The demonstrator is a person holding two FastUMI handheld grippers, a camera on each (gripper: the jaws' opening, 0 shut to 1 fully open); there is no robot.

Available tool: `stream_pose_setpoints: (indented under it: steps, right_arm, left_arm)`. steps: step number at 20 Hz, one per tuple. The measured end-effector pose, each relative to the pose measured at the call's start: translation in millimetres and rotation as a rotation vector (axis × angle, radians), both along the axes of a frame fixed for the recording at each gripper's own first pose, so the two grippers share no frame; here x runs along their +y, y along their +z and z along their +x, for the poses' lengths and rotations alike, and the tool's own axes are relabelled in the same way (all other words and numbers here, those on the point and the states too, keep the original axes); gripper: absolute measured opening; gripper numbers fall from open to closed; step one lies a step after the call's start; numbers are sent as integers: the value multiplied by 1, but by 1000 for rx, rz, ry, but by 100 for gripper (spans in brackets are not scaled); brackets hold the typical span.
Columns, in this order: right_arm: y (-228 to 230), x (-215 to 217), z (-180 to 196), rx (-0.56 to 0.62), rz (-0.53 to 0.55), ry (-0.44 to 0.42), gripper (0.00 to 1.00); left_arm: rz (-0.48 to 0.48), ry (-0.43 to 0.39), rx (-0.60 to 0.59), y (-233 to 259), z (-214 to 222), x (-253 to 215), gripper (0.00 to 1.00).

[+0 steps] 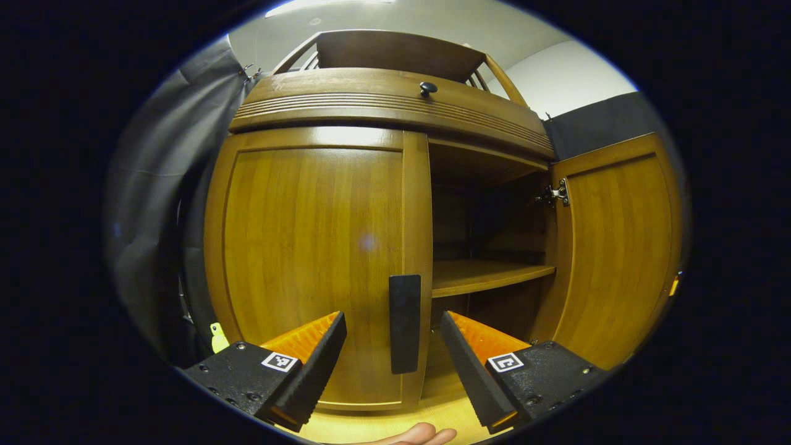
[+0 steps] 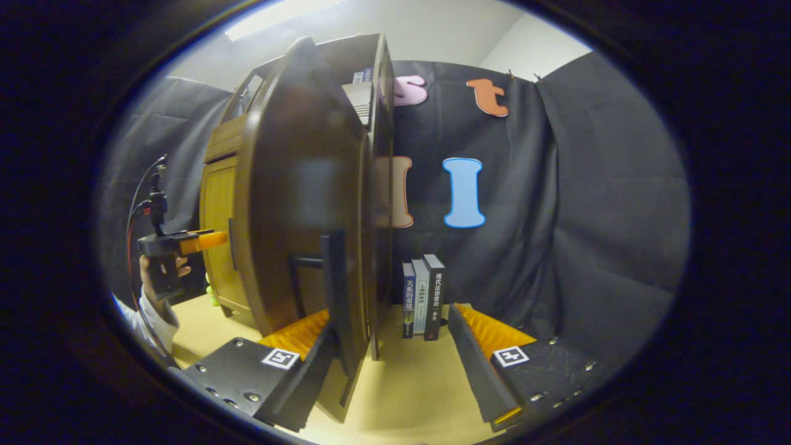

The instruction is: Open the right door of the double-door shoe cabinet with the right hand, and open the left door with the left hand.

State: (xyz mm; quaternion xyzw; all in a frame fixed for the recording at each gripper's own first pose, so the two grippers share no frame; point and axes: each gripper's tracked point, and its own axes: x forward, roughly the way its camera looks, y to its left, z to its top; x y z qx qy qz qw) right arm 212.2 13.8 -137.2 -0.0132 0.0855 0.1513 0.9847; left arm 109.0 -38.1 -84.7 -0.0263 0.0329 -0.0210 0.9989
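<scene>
Our left claw (image 1: pixel 392 358) gapes wide around the left door's handle (image 1: pixel 405 322), lined up to grip; door (image 1: pixel 315 259) shut. Right door (image 1: pixel 618 247) swung out; our right claw (image 2: pixel 392 364) spread, holding nothing, door edge between fingers.

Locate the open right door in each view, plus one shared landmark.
Left gripper view: the right door stands swung open at the right edge, inner face and hinge showing.
Right gripper view: the same door fills centre-left, close up, between the open right gripper fingers.
Shared landmark: the closed left door.
</scene>
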Motion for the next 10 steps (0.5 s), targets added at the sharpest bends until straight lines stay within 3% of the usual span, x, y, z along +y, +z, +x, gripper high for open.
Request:
stream_pose_setpoints:
  steps: [3, 5, 7, 8, 10]
  right_arm:
    - [5, -11, -24, -12, 51, 11, 97]
    - [7, -26, -36, -23, 46, -29, 97]
    - [12, -23, -49, -28, 57, -47, 97]
    - [16, -18, -56, -37, 64, -44, 97]
    - [26, -2, -70, -61, 56, -24, 100]
  left_arm:
    - [-5, -17, 4, -11, 13, -4, 92]
    - [4, -21, 37, -21, 21, -6, 96]
    - [18, -23, 6, -17, 29, -6, 93]
    - [20, -28, -11, -13, 38, -9, 89]
    - [27, -3, 5, -23, 49, -9, 62]
